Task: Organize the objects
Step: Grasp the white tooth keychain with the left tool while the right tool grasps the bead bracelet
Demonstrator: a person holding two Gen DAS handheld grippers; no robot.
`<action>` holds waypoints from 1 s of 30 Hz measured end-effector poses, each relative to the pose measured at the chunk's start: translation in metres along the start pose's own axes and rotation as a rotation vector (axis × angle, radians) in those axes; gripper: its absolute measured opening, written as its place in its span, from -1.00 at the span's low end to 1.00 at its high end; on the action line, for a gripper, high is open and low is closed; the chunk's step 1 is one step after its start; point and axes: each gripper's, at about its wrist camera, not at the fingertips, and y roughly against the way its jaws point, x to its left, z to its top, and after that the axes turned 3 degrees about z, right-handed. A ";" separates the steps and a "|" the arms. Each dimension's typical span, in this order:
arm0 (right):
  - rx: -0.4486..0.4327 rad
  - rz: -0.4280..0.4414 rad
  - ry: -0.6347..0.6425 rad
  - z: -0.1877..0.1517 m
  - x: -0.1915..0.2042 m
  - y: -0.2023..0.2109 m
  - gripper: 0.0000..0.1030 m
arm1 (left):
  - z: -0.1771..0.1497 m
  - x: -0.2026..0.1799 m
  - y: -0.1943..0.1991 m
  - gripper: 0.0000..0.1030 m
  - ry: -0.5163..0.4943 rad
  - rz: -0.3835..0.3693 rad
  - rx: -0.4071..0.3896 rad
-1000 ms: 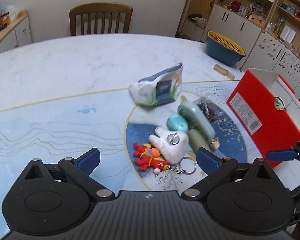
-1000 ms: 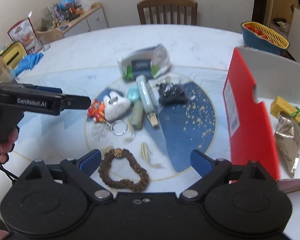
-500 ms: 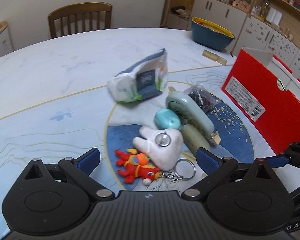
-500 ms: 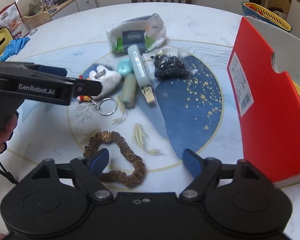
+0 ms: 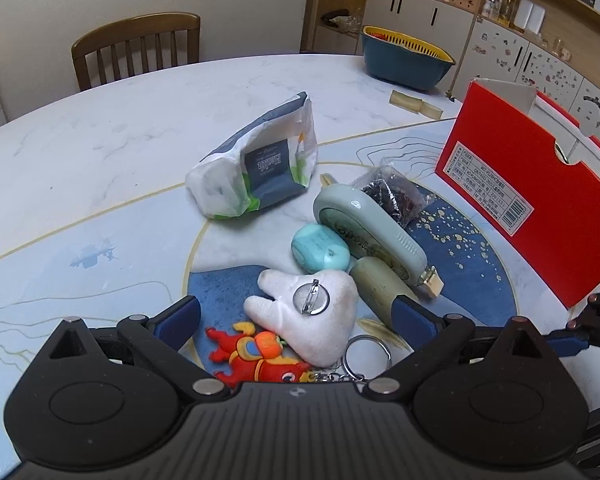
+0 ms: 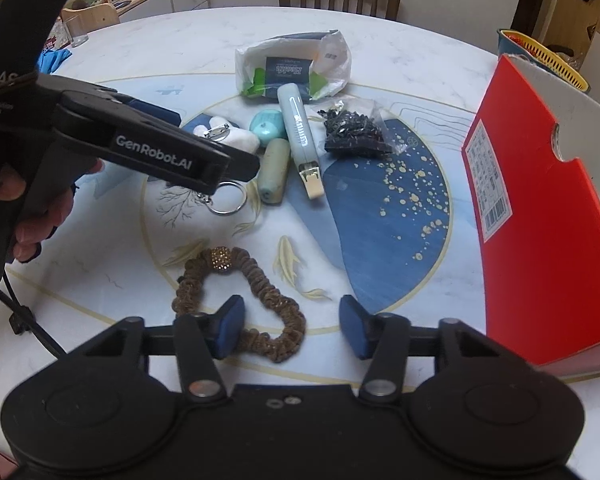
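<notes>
While right gripper [image 6: 292,330] jaws have been closing, half-spread, brown scrunchie [image 6: 236,292] loop lies between them, unpinched; left gripper [image 5: 296,316] wide apart.

The right gripper [image 6: 292,330] points steeply down, its blue fingers [image 6: 230,330] partly apart (they have just been closing). The left gripper [image 5: 296,316] tilts down too, fingers spread wide, a hand [image 6: 32,212] wrapped round its handle.
</notes>
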 end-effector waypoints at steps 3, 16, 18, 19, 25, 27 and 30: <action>-0.005 0.006 0.010 -0.001 0.002 0.001 -0.25 | 0.000 0.001 0.000 0.96 0.000 -0.005 -0.006; -0.012 0.023 -0.007 -0.003 0.000 0.004 -0.64 | 0.004 0.004 0.001 0.11 0.020 -0.070 0.018; -0.013 0.022 -0.011 -0.004 -0.001 0.004 -0.75 | 0.004 0.004 0.001 0.10 0.027 -0.071 0.022; -0.015 0.021 -0.013 -0.005 -0.001 0.005 -0.80 | 0.004 0.003 0.001 0.07 0.021 -0.067 0.021; -0.048 0.023 -0.030 -0.008 -0.006 0.013 -0.90 | 0.005 -0.003 0.008 0.01 0.011 -0.064 0.020; -0.060 0.035 -0.030 -0.008 -0.007 0.020 -0.90 | 0.006 -0.003 0.013 0.01 0.021 -0.059 0.019; -0.085 0.054 -0.032 -0.007 -0.009 0.032 -0.90 | 0.008 -0.004 0.023 0.01 0.046 -0.051 0.017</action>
